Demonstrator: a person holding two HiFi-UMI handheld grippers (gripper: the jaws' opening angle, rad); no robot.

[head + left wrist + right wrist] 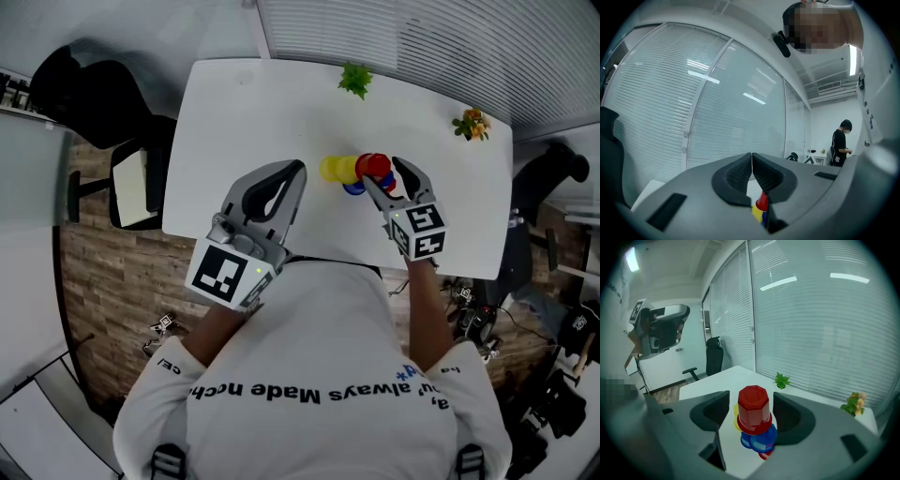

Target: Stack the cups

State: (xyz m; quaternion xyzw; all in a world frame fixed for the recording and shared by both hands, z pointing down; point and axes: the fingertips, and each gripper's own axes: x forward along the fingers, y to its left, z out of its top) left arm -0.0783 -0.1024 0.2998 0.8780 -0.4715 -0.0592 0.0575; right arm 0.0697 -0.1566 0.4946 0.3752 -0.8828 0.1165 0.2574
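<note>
A red cup (373,166) stands upside down on top of blue cups (354,187), with a yellow cup (334,169) close on its left, all on the white table (244,122). My right gripper (382,173) is open, one jaw on each side of the red cup (753,408), and a narrow gap shows at each pad. Below the red cup are the blue cups (761,439) and a yellow edge (736,420). My left gripper (295,172) is shut on nothing, left of the cups and pointing upward. The left gripper view shows its jaws (751,157) touching, with the cups (761,202) beneath.
A small green plant (354,80) and an orange-flowered plant (471,124) stand along the table's far edge by the window blinds. A black office chair (103,94) is off the table's left side. A person (840,143) stands far off in the room.
</note>
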